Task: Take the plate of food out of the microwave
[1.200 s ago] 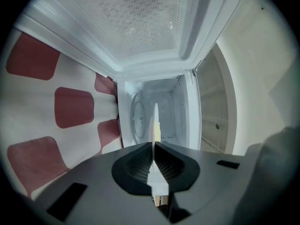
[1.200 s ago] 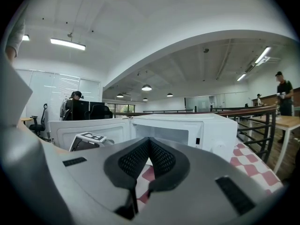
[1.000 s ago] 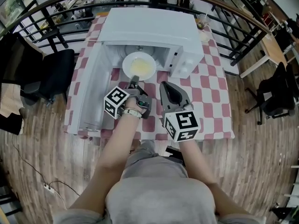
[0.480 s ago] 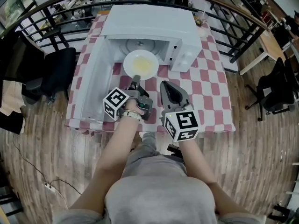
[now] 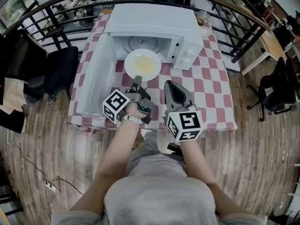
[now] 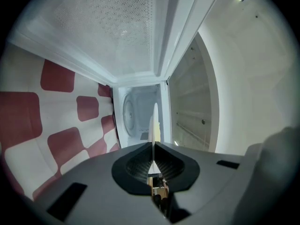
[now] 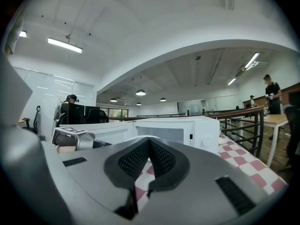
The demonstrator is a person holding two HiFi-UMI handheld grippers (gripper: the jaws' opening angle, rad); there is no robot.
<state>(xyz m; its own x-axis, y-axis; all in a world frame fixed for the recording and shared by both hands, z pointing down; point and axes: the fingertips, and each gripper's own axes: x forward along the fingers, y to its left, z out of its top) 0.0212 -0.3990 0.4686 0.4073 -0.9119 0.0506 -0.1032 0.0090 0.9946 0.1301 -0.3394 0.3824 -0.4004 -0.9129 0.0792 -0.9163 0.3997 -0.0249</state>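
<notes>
A white plate of yellow food (image 5: 143, 63) hangs at the mouth of the open white microwave (image 5: 150, 21), over the red-checked tablecloth (image 5: 212, 92). My left gripper (image 5: 137, 79) is shut on the plate's near rim. In the left gripper view the plate (image 6: 155, 120) shows edge-on as a thin white line running out from between the closed jaws of the left gripper (image 6: 153, 146). The bare turntable (image 5: 139, 43) shows inside the cavity. My right gripper (image 5: 170, 85) hovers to the right of the plate, shut and holding nothing; the right gripper (image 7: 149, 140) faces the microwave (image 7: 180, 129).
The microwave door (image 5: 93, 81) stands swung open at the left, reaching almost to the table's front edge. A cup (image 5: 202, 20) sits behind the microwave at the right. A black chair (image 5: 55, 68) stands left of the table and a curved railing (image 5: 234, 27) runs behind it.
The left gripper has drawn the plate outward from the cavity toward me, baring the turntable. The right gripper has stayed shut beside it.
</notes>
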